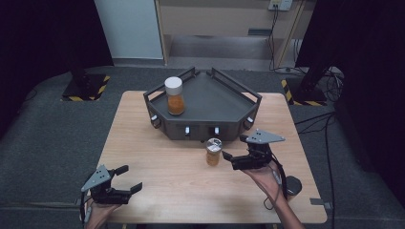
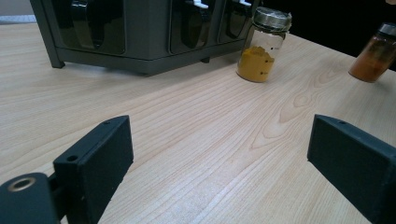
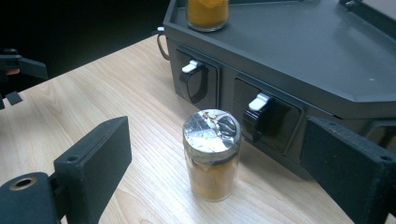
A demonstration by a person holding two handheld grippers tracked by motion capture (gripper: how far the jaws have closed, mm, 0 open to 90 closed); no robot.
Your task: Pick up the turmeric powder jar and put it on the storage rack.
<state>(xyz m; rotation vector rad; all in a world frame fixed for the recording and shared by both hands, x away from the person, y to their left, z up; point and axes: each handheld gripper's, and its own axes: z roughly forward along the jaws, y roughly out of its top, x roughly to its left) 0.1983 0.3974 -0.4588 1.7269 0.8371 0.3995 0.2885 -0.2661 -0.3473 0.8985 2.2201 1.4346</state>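
A white-capped jar (image 1: 175,96) of orange powder stands at the left edge of the dark rack (image 1: 224,102), which sits along the table's (image 1: 157,162) far edge.

wide bare table (image 1: 157,162) between left gripper (image 1: 125,179) and silver-lidded jar (image 1: 213,151), open for passing. just behind jar, blocked by dark rack (image 1: 224,102); white-capped jar (image 1: 174,95) on its top left. right gripper (image 1: 233,147) close beside silver-lidded jar.

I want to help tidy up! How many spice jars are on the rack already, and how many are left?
Done: one white-lidded spice jar stands on the grey rack. In hand: the open right claw is beside the silver-lidded jar on the table, not gripping. The left claw is open.
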